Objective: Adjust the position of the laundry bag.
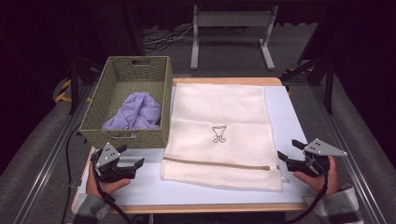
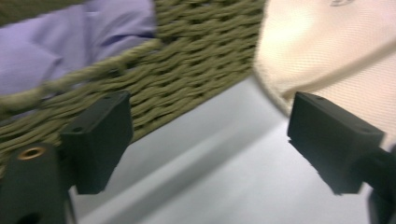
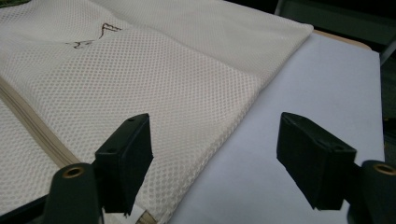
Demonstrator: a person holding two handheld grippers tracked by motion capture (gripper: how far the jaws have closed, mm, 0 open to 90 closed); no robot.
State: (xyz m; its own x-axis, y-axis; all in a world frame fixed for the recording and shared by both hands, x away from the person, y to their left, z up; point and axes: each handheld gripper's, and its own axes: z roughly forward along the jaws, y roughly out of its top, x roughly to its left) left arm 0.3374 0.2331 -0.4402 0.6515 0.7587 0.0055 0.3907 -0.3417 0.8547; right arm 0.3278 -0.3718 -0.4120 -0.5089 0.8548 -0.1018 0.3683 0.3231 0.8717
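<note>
Both claws hover wide apart and empty over the worktop (image 1: 289, 121), the left claw (image 1: 133, 164) just in front of the woven basket (image 1: 93, 122) holding lilac cloth (image 1: 137, 111), the right claw (image 1: 287, 153) beside the mesh laundry bag's (image 1: 217, 112) zipper end (image 1: 275, 168).

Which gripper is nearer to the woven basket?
Left. The left gripper hovers just below the basket's front wall, jaws open. The right gripper sits across the mesh laundry bag, at its right edge.
</note>
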